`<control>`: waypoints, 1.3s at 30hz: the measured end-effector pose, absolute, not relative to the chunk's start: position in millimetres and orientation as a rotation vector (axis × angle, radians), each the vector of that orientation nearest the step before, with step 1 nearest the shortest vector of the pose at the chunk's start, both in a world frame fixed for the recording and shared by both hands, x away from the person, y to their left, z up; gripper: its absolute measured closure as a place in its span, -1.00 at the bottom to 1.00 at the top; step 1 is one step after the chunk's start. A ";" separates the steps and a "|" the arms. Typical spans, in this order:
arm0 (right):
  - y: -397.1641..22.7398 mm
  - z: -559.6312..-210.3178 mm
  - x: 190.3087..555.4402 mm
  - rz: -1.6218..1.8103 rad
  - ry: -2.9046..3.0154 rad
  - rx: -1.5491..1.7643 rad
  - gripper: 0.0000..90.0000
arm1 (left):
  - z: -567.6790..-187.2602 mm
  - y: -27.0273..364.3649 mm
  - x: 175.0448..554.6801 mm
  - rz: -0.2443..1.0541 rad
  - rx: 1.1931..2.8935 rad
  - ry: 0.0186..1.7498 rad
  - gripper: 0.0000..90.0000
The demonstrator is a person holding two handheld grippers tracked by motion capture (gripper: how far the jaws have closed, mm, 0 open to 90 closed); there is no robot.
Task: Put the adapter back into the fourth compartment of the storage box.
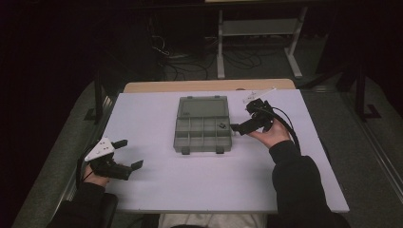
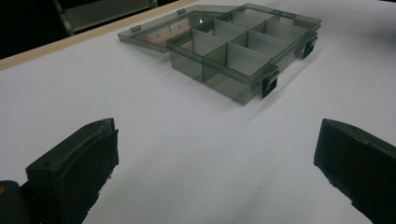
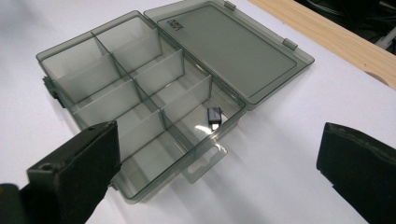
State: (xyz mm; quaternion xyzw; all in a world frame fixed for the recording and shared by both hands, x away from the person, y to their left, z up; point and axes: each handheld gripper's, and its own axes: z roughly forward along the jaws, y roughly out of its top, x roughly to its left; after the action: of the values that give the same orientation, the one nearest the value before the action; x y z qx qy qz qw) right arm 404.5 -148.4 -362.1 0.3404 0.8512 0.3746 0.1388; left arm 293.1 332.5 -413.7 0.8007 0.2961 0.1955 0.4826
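Smoky grey see-through organiser box (image 1: 203, 124), small dark adapter (image 3: 214, 115), white table (image 1: 190, 180), black tool (image 2: 210, 172)

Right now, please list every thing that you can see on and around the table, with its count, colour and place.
Organizer box: one, clear smoky grey, middle of the table, with divided compartments and its lid laid open flat on the far side.
Small part: one, dark, inside the box, in the compartment next to the lid hinge at the end nearest the right gripper.
Table: one, white top with a wooden strip on the far edge.
Metal frame: one, pale, on the floor behind the table.
Cables: several, dark, on the floor behind the table.
Left gripper: one, black, open, near the table's left edge.
Right gripper: one, black, open, at the box's right side.
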 end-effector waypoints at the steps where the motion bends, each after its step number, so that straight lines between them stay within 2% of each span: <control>1: -149.4 -361.8 403.4 1.088 2.458 0.983 -1.00 | -413.7 332.5 293.1 0.476 1.951 0.722 -1.00; 39: -186.2 -366.1 355.2 1.177 2.388 0.984 -1.00 | -413.4 332.4 293.2 0.479 1.950 0.726 -1.00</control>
State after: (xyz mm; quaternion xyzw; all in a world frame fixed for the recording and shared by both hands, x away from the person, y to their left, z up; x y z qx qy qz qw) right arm 355.2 -186.2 -366.1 0.3428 0.8317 0.4099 0.1509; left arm 293.2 332.4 -413.4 0.8000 0.2977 0.1967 0.4824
